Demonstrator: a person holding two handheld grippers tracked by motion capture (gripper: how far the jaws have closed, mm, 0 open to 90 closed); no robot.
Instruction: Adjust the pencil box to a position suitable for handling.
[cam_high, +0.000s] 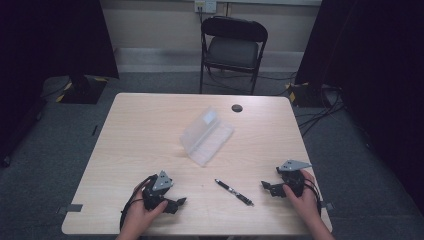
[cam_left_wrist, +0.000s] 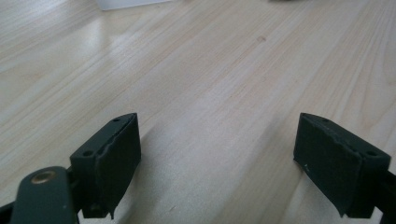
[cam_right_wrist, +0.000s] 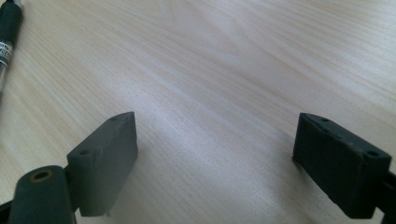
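Left gripper (cam_high: 176, 202) rests low on the near edge of the table (cam_high: 145, 130), jaws spread wide with only bare wood between them; in the left gripper view (cam_left_wrist: 217, 154) the two black jaw blocks are matte, blunt and wedge-shaped, with small screw holes on top. Right gripper (cam_high: 265, 187) sits near the table's right front corner, jaws likewise spread and holding nothing; the right gripper view (cam_right_wrist: 215, 158) shows the same blocky black jaws over pale wood grain. Each gripper carries a grey three-cornered plate and a looping black cable, and is held by a hand: left hand (cam_high: 142, 215), right hand (cam_high: 302, 197).

Pen (cam_high: 234, 192) lies flat on the table between the two grippers, nearer the right one, touching neither. Slim, black, glossy barrel, set diagonally. Its end shows at the upper left of the right gripper view (cam_right_wrist: 8, 32), dark with a pale band.

Clear plastic case (cam_high: 206, 136) sits mid-table, beyond the pen and well apart from it. Translucent, rectangular, hinged open, with one half tilted up.

Small dark round disc (cam_high: 237, 108) near the far edge of the table. Tabletop is light wood laminate, rounded corners, fine straight grain.

Black folding chair (cam_high: 233, 47) stands beyond the table on grey carpet. Dark curtains on both sides; cables on the floor at right.
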